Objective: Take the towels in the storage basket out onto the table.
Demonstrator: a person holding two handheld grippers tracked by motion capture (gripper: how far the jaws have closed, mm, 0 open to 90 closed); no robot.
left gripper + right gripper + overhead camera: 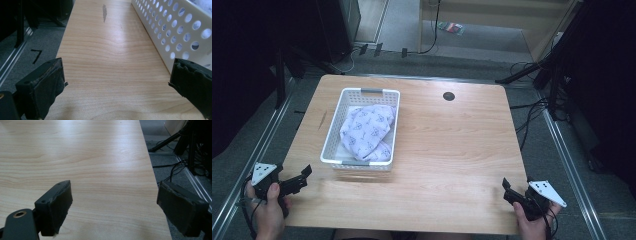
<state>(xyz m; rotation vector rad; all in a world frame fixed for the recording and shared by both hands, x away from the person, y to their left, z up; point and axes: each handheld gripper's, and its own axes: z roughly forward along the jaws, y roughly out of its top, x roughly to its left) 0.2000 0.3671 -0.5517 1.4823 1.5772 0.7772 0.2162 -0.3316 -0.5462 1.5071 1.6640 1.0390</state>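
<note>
We see a light wooden table (452,150) from above, with a white perforated basket (337,127) on its left half, long side running near to far. Inside the basket lies a bunched white cloth (367,131) with a small dark print; it fills most of the middle and near part and touches the right wall. A small dark round grommet (449,96) sits in the tabletop toward the far edge, well apart from the basket.

Left gripper (302,179) is at the near left corner of the table, held in the person's left hand (271,207), grey three-cornered plate on top. Its jaws stand wide apart with nothing between them. In the left gripper view we see bare wood between the two black padded jaws of the left gripper (116,81), and the basket's holed side wall (175,32) runs along the right, just beside the right jaw. We also note a dark smudge (104,12) on the wood farther off.

Right gripper (511,190) is at the near right corner, held in the right hand (534,222), also carrying a grey plate. In the right gripper view its jaws are spread wide and empty, the right gripper (113,202) sitting over the table's right edge, with grey floor and cables (170,167) beyond.
</note>
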